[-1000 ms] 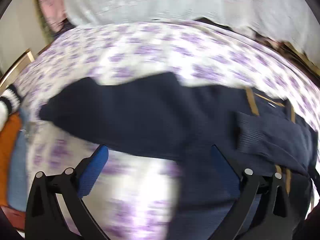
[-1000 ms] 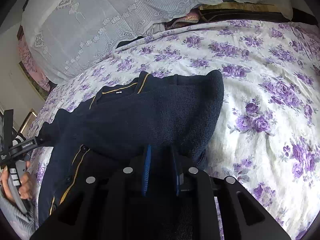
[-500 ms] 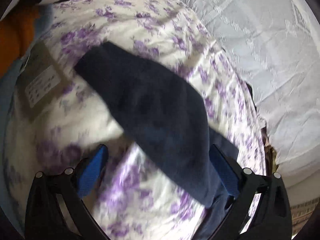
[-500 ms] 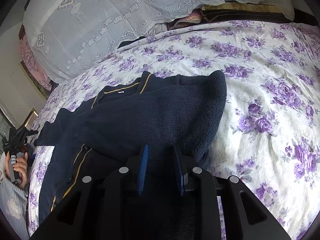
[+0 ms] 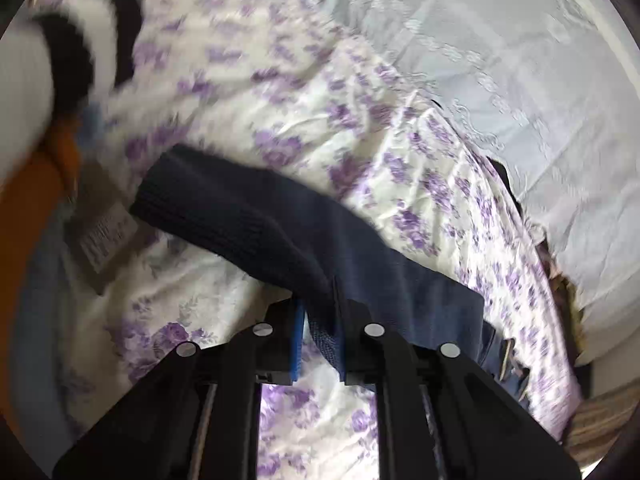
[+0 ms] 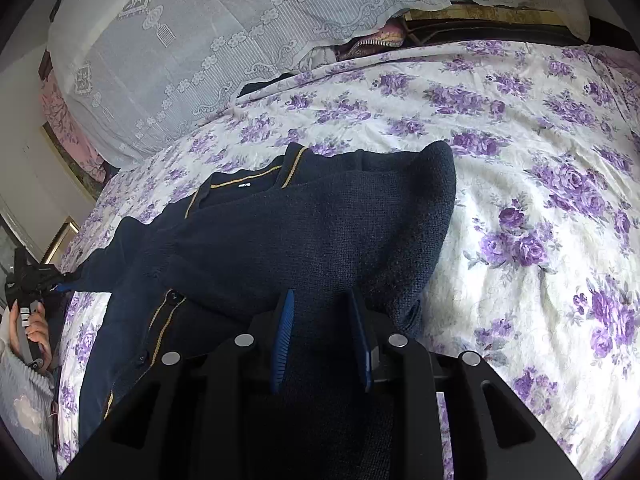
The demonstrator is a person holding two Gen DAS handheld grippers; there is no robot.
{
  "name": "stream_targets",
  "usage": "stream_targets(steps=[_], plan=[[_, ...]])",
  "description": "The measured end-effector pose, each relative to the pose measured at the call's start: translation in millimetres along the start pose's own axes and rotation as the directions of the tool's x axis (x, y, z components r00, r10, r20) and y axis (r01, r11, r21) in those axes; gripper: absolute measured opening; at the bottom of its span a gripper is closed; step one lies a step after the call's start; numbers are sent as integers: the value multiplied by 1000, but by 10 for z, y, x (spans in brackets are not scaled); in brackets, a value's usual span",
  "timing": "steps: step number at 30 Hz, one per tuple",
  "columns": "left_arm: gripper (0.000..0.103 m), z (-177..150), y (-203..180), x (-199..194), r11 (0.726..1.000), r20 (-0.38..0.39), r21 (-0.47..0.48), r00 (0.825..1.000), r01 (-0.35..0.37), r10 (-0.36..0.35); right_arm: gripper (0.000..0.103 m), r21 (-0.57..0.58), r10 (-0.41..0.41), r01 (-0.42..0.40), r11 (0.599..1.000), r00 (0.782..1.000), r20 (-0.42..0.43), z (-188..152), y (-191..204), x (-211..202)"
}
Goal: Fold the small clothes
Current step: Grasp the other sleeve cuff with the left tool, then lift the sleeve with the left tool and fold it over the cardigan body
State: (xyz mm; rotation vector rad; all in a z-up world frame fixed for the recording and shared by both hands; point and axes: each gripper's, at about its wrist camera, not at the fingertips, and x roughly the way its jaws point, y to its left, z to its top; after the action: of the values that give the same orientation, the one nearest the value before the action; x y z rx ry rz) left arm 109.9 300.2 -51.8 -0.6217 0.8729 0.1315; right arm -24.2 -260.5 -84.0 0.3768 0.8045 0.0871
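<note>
Left wrist view: my left tongs have just closed and clamp the sleeve of the navy cardigan, spread on the bed. Right tongs, slightly apart, straddle its hem. Sleeve fold in hand; next, I judge, carry the sleeve across the body.

Daylit room: bed under white sheet with purple flowers, white lace cover heaped at its head, pale wall beside, gilt frame below.
</note>
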Motion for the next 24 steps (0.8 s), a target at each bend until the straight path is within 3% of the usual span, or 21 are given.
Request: stream_targets(steps=[6,11,24], plan=[[11,-38,-485,-333,982,94,179,995,-61,44,29,2,1,-1,1000,1000,0,0,-2,-3],[11,-216,-1007,-530,933,164,341,984,-118,65,29,16,13,-14,1000,1000,8,23,-11,-36],[10,-689,-1951,-748,852,180,517,984,-89,-7,35,135,23,-35,990,996,90,140,-214,-309]])
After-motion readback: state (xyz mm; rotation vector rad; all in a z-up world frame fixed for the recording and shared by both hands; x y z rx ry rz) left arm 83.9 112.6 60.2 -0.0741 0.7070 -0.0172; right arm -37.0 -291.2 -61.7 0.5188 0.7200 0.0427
